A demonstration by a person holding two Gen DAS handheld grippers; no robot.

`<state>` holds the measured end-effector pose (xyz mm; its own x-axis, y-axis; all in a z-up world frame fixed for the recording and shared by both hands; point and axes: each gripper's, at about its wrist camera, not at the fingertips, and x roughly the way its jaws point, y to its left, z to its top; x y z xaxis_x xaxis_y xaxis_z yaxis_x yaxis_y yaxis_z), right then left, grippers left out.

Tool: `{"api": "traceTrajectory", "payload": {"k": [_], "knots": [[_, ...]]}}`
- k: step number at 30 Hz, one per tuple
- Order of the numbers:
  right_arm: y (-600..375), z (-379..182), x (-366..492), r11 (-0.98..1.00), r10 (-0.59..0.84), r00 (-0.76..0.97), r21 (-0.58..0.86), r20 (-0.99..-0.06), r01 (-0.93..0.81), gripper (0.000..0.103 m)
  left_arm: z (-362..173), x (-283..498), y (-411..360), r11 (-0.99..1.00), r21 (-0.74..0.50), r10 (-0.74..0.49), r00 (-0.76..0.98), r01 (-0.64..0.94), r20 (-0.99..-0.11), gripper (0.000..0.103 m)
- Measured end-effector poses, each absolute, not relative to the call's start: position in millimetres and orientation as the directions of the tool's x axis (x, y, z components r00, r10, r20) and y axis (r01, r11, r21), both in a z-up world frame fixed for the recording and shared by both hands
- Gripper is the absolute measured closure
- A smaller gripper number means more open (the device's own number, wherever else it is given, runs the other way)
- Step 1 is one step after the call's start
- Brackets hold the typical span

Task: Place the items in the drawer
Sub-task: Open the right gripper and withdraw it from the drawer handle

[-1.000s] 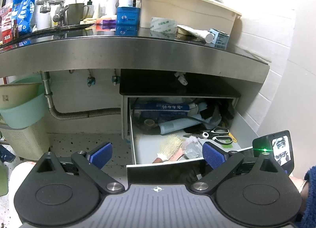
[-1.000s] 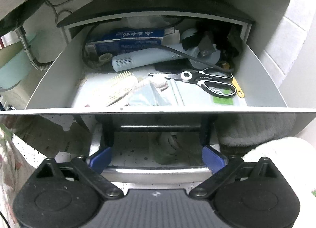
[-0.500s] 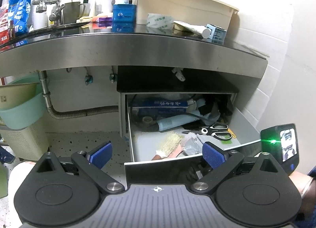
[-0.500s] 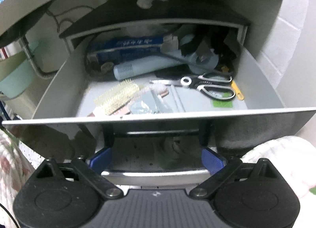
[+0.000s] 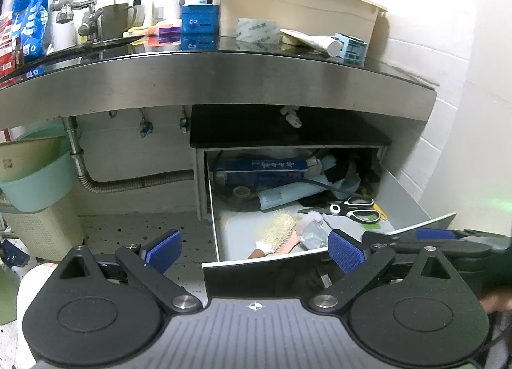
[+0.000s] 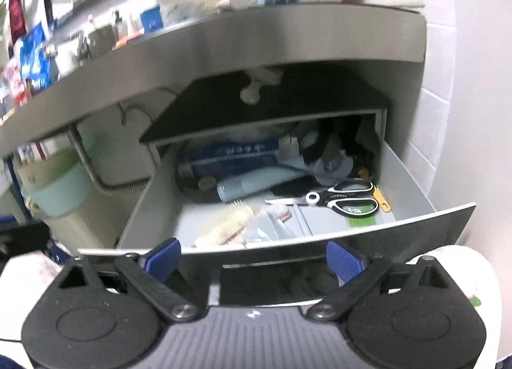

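- Grey metal drawer (image 5: 412, 205) stands pulled well out from under the steel-fronted surface (image 5: 224, 81), so I judge the opening step done and the fetching of items next.
- Inside it already lie black-handled scissors (image 6: 344, 201), a pale bristle brush (image 5: 280, 229), a light blue tube (image 5: 288, 196) and a dark blue box (image 5: 262, 169) at the back; the rear right corner is a dark jumble I cannot sort out.
- My left tool (image 5: 254, 249) hangs in front of the drawer's left corner with its blue pads wide apart and nothing between them.
- My right tool (image 6: 252, 260) faces the drawer front, its pads likewise spread and holding nothing; in the left view it shows only as a dark shape at the right edge.
- Candidates for stowing sit up on the surface: a roll of tape (image 5: 254, 31), a white tube (image 5: 315, 42) lying beside a small blue crate (image 5: 350, 47), and a blue tin (image 5: 200, 20). Which one is meant I cannot tell from the task line.
- As I judge it, the next move calls for raising one tool to the surface's top, closing on one item, then lowering it into the bare front part of the drawer floor.
- Motion blur smears the right view, so the surface's items are barely readable there.
- Below the drawer front a dark recess reflects something I cannot identify, and the left tool's body hides the floor just ahead of me.
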<state>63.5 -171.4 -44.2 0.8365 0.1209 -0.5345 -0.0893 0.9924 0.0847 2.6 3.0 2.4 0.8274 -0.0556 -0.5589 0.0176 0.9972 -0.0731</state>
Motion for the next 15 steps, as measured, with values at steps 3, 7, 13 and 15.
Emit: {"api": "traceTrajectory", "payload": {"k": [3, 7, 13, 15], "knots": [[-171.5, -30.7, 58.0, 0.992, 0.122, 0.854, 0.1, -0.505, -0.083, 0.005, 5.3, 6.4, 3.7, 0.998, -0.069, -0.043, 0.825, 0.006, -0.564, 0.004], [-170.1, -16.4, 49.6, 0.994, 0.111, 0.879, 0.066, -0.464, -0.09, 0.005, 10.5, 12.2, 1.7, 0.999, -0.043, -0.016, 0.822, -0.011, -0.57, 0.004], [-171.6, -2.3, 38.2, 0.988, 0.153, 0.897, 0.049, -0.415, -0.145, 0.005, 15.4, 22.3, -1.5, 0.999, -0.05, -0.017, 0.799, -0.016, -0.601, 0.005], [-173.1, 1.3, 34.3, 0.988, 0.155, 0.906, 0.046, -0.394, -0.149, 0.005, 16.6, 25.0, -2.0, 0.998, -0.062, -0.028, 0.796, -0.013, -0.605, 0.005]]}}
